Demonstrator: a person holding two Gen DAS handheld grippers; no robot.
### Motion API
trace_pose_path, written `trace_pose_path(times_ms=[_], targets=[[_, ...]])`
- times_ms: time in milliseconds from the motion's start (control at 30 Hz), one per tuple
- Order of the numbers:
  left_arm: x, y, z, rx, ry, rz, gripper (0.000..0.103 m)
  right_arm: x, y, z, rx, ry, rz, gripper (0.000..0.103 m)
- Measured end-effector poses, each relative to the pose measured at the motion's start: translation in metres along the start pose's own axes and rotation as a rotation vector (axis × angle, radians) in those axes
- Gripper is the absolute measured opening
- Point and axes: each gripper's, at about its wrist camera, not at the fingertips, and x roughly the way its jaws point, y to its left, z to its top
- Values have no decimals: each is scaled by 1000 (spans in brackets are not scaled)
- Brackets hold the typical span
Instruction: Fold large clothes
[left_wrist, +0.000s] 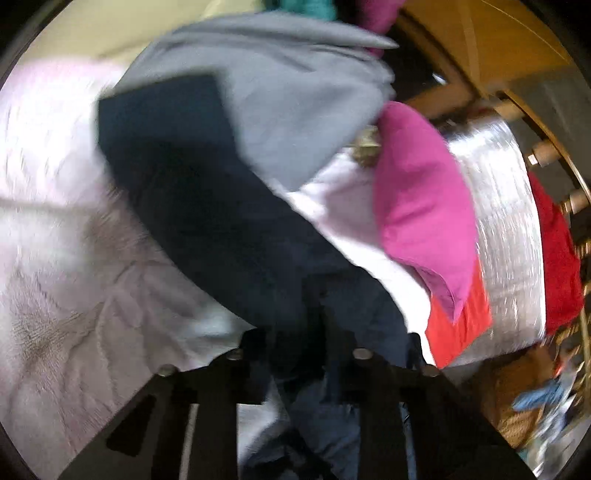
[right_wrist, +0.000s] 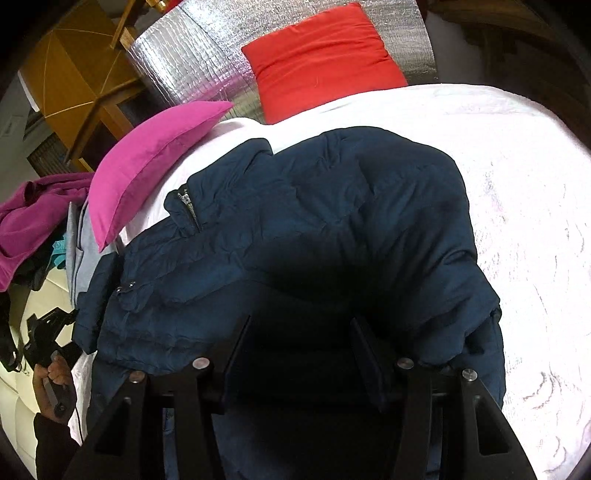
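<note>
The right gripper (right_wrist: 301, 354) has its black fingers (right_wrist: 236, 350) set moderately apart over the jacket (right_wrist: 295, 229), dark cloth lying between them; whether the pads press it cannot be told. The jacket is navy, quilted and puffy, with a metal zip (right_wrist: 190, 210) and two snaps, bunched on the bed (right_wrist: 517, 206), whose white cover is textured and wrinkled. Bare cover stretches to its right. In the blurred left view, the left gripper (left_wrist: 317, 332) has its fingers drawn narrow on a fold of the jacket (left_wrist: 207, 206). Beyond lies smooth grey cloth (left_wrist: 288, 92). A pink pillow (right_wrist: 147, 166) sits at the bed's left edge, a red pillow (right_wrist: 321, 62) farther back against silver quilted foil (right_wrist: 192, 62). No writing can be read.
</note>
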Motion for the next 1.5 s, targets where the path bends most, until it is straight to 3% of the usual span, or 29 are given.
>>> trace_pose_path(times_ms=[167, 333, 400, 533, 633, 700, 800, 833, 933, 1033, 1200, 1367, 1500], targets=[[-26, -82, -33, 281, -38, -30, 16, -10, -6, 3, 41, -30, 38, 58], [-32, -145, -97, 480, 53, -106, 13, -23, -14, 7, 86, -67, 56, 58], [-25, -156, -124, 521, 103, -104, 12, -25, -17, 8, 102, -72, 59, 58], [12, -156, -171, 564, 205, -22, 12, -25, -22, 10, 131, -65, 66, 58], [27, -145, -183, 564, 269, 13, 14, -21, -25, 11, 155, -49, 73, 58], [20, -142, -178, 541, 299, -10, 21, -21, -26, 12, 161, -43, 76, 58], [1, -141, -160, 477, 381, -81, 61, -22, -27, 14, 171, -41, 90, 62], [-10, -140, -154, 459, 384, -92, 69, -22, -27, 14, 176, -43, 94, 63], [-36, -132, -129, 407, 376, -122, 82, -22, -27, 14, 182, -41, 97, 63], [-56, -105, -100, 327, 355, -118, 85, -23, -25, 12, 178, -41, 98, 64], [-69, -50, -51, 77, 314, -122, 86, -24, -22, 11, 161, -48, 90, 64], [-58, -13, -34, -58, 281, -125, 86, -17, -21, 11, 161, -36, 84, 64], [-46, -11, -31, -83, 253, -165, 86, -16, -18, 10, 144, -35, 75, 64]])
